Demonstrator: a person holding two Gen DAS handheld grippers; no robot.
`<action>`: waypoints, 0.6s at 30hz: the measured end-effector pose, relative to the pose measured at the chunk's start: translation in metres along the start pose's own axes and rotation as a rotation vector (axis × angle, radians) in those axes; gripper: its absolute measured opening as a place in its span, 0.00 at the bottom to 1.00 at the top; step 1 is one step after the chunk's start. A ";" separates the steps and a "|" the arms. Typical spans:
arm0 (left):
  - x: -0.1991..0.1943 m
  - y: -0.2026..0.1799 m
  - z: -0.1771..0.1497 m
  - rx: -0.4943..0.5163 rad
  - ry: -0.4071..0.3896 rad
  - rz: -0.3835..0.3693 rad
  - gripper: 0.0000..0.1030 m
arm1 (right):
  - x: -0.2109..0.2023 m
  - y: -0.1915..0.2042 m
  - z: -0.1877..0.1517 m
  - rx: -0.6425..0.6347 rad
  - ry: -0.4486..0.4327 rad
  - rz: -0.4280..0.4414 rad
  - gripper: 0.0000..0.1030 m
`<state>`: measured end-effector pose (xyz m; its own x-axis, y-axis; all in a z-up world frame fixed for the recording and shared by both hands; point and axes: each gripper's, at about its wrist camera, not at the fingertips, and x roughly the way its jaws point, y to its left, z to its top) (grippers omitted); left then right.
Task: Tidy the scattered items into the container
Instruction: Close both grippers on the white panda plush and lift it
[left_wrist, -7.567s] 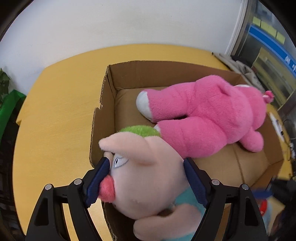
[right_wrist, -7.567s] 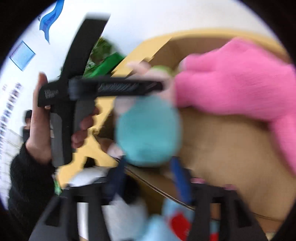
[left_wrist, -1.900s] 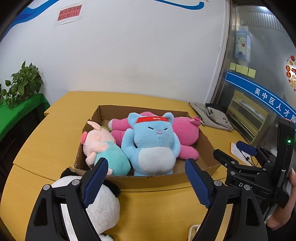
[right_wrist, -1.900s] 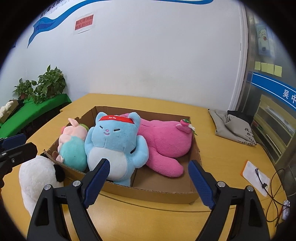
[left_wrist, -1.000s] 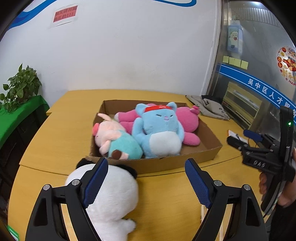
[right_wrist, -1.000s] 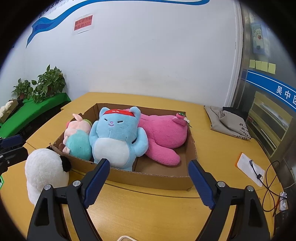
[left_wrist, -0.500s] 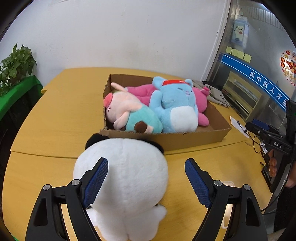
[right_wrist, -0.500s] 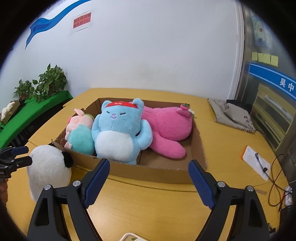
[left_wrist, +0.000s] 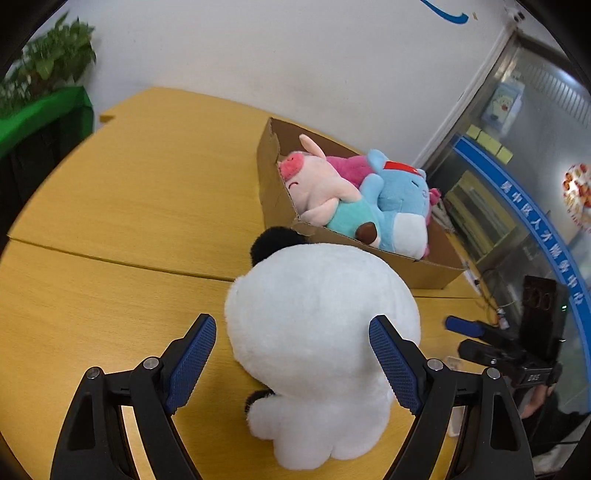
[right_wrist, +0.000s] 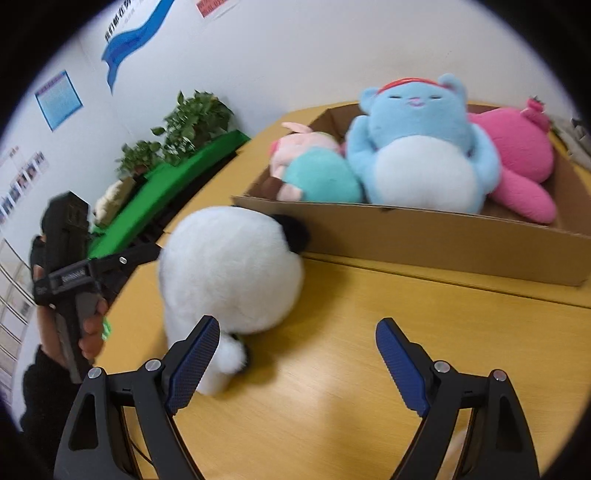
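Between the spread pads of the left gripper (left_wrist: 291, 363) sits a panda plush (left_wrist: 317, 317) of long, fluffy white pile with matt black fur on its ear. The pads (left_wrist: 190, 360) are blue rubbery plastic with a fine cross-hatched grip; the arms behind them are matt black plastic set with small bright metal screws. The right gripper (right_wrist: 297, 363) is built the same. Beyond both tongs stands a cardboard box (right_wrist: 424, 236), raw brown paperboard, matt, with rough cut edges. In it lie a blue bear plush (right_wrist: 417, 147), a pink plush (right_wrist: 521, 147) and a pig plush (left_wrist: 317, 184), all soft short-pile cloth. Beneath everything the table (left_wrist: 122, 221) is smooth yellow wood-grain laminate with a faint sheen.
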<state>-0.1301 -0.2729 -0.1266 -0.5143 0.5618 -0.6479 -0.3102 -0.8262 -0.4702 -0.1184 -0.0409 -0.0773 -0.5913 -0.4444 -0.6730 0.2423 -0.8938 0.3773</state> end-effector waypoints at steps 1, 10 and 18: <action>0.006 0.003 0.001 0.008 0.020 -0.016 0.86 | 0.005 0.004 0.002 -0.002 -0.012 0.025 0.84; 0.026 0.004 0.004 0.063 0.064 -0.146 0.77 | 0.072 0.025 0.020 -0.019 0.012 0.174 0.86; 0.023 -0.023 -0.003 0.095 0.067 -0.113 0.69 | 0.072 0.019 0.018 -0.034 0.006 0.253 0.58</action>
<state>-0.1320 -0.2408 -0.1320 -0.4186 0.6499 -0.6343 -0.4391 -0.7562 -0.4851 -0.1706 -0.0887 -0.1071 -0.5039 -0.6542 -0.5640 0.4076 -0.7558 0.5125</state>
